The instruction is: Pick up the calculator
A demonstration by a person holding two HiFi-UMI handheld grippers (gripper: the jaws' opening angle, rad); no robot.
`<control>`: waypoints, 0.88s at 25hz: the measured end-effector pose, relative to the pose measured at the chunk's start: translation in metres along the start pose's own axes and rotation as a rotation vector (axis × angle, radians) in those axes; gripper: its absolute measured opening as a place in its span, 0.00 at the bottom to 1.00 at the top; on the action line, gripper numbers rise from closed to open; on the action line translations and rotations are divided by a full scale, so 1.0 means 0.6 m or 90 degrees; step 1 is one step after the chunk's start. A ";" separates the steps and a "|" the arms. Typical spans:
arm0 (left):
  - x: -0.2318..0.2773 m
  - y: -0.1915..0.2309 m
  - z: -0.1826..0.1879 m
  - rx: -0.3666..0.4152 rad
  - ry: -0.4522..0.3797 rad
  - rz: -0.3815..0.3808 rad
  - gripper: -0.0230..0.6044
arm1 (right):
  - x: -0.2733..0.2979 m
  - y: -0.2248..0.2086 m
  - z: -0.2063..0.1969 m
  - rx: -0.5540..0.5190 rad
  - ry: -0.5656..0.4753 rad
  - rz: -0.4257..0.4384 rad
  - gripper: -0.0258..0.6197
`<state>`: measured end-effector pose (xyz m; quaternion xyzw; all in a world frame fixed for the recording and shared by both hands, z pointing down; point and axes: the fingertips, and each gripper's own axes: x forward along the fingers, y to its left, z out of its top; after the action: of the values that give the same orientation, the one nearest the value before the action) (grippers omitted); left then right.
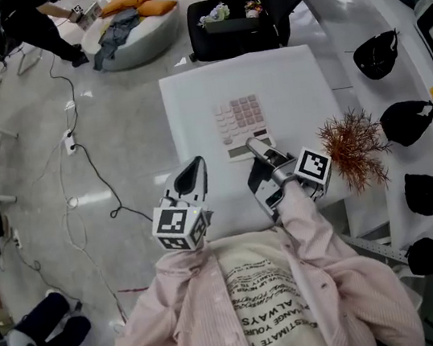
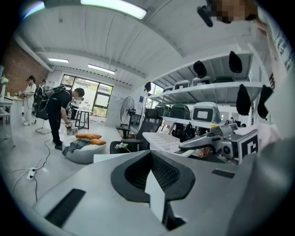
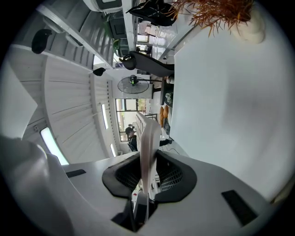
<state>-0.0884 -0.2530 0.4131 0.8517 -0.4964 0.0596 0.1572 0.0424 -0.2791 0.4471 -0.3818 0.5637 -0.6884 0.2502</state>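
A white calculator (image 1: 239, 120) with pink and white keys is above the white table (image 1: 283, 76). My right gripper (image 1: 257, 147) is shut on its near edge. In the right gripper view the calculator (image 3: 148, 138) stands edge-on, pinched between the jaws of that gripper (image 3: 145, 184). My left gripper (image 1: 193, 166) hovers off the table's left side, jaws together with nothing in them. From the left gripper view, past its own shut jaws (image 2: 154, 182), the calculator (image 2: 161, 142) shows tilted in the right gripper (image 2: 216, 140).
A dried reddish plant (image 1: 353, 146) sits at the table's right edge. A black office chair (image 1: 255, 7) stands behind the table. A white beanbag with orange cushions (image 1: 131, 19) lies far left. Shelves with black caps (image 1: 408, 121) run on the right. Cables (image 1: 73, 142) cross the floor.
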 end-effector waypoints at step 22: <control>-0.021 0.009 0.054 0.029 -0.055 0.014 0.04 | -0.040 0.037 0.025 0.023 -0.040 0.049 0.15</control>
<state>-0.1015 -0.2555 0.3806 0.8512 -0.5107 0.0359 0.1155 0.0666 -0.2748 0.4212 -0.3768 0.5574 -0.6759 0.3009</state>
